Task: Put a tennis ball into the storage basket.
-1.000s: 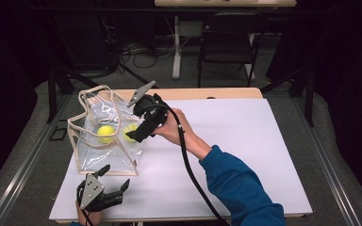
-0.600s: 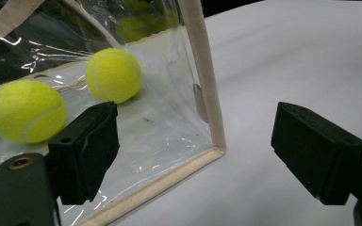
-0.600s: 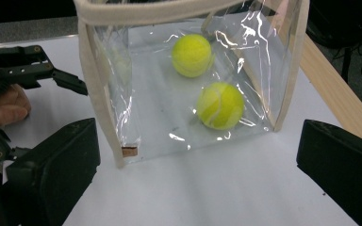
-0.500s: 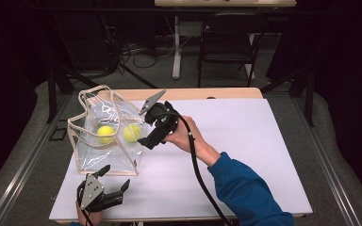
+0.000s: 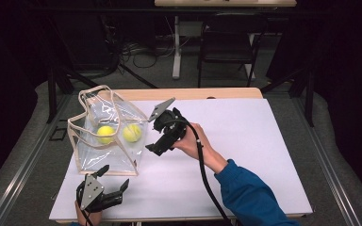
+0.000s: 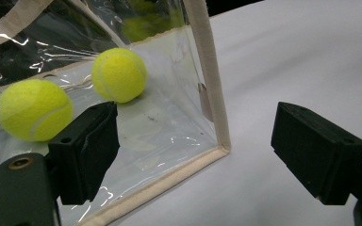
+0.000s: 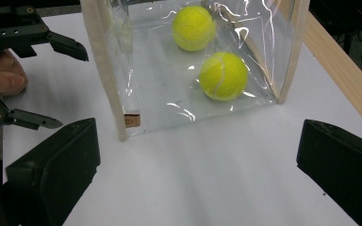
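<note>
A clear plastic bag (image 5: 104, 141) with beige trim stands at the table's left. Two yellow tennis balls lie inside it, one ball (image 5: 106, 134) to the left and the other ball (image 5: 132, 132) to the right. My right gripper (image 5: 153, 137) is open, held just right of the bag and pointed at it. In the right gripper view the open right gripper (image 7: 198, 174) faces the bag (image 7: 122, 75) with both balls (image 7: 223, 75) behind its clear wall. My left gripper (image 5: 115, 176) rests open near the front edge, in front of the bag. The bag's lower corner (image 6: 217, 141) sits between its jaws, untouched.
The white table top (image 5: 245, 141) stretches right of the bag. A wooden strip (image 5: 193, 93) runs along the far edge. A chair (image 5: 228, 44) and table legs stand on the floor beyond. A person's thumb (image 7: 2, 75) holds the left gripper.
My right gripper has drawn back from the bag's mouth, moving right and toward the person. The balls, the bag and the left gripper have stayed put.
</note>
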A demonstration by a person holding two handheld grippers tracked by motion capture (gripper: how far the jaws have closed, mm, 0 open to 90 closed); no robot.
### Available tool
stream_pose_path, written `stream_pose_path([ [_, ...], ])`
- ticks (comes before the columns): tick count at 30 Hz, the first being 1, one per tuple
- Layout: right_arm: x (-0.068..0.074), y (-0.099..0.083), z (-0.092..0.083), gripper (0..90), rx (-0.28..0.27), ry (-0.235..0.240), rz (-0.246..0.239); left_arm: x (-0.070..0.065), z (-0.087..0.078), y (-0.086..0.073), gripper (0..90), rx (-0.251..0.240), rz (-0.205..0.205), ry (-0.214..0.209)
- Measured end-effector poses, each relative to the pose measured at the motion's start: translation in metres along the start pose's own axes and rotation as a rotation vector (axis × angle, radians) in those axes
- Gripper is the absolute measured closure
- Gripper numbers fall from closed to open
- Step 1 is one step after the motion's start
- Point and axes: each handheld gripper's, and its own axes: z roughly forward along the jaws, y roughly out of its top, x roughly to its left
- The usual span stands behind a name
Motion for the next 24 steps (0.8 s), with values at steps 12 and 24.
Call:
stream_pose_path([
  [12,0.007,-0.02,-0.003,0.0,0.026,0.001,-0.001,-0.001,0.0,0.0,15.9,0.002,0.012,-0.006],
  [24,0.004,-0.046,-0.004,0.0,0.05,-0.007,0.016,-0.002,0.0,0.0,15.9,0.003,0.016,-0.009],
])
